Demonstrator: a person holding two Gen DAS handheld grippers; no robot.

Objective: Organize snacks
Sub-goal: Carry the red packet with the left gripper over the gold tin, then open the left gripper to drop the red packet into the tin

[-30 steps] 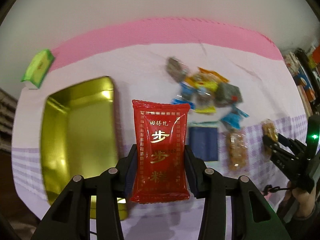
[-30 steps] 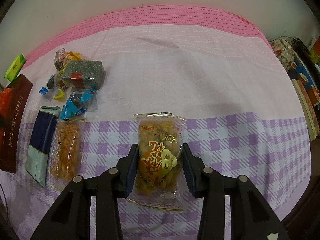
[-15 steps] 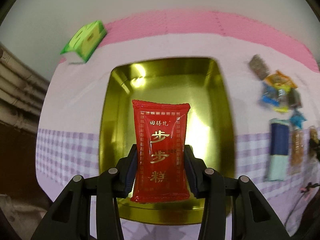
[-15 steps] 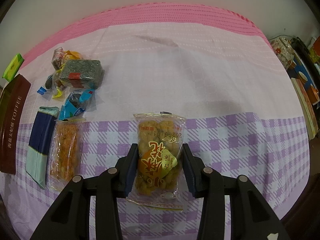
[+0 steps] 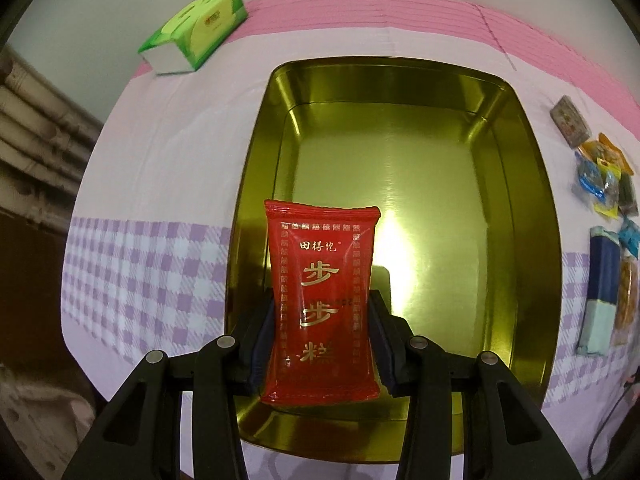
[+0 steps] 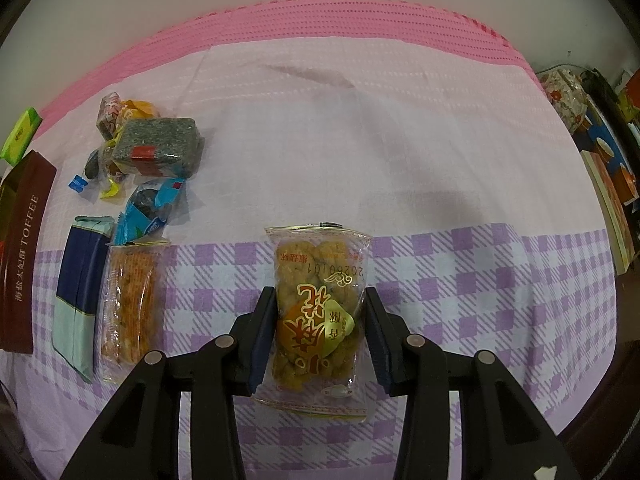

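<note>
My left gripper is shut on a red snack packet with gold characters, held over the near left part of an empty gold tin. In the right wrist view my right gripper is shut on a clear packet of golden fried snack above the purple-checked cloth. A pile of loose snacks lies at the left of that view, with a dark blue packet and an orange cracker packet below it.
A green tissue pack lies beyond the tin at the back left. A brown toffee lid lies at the far left of the right wrist view. Books and a floral pot crowd the right edge. Wood furniture borders the table's left side.
My left gripper has carried the red packet leftward from beside the tin to over it, and the tin now fills the view. The right gripper has stayed put with its packet.
</note>
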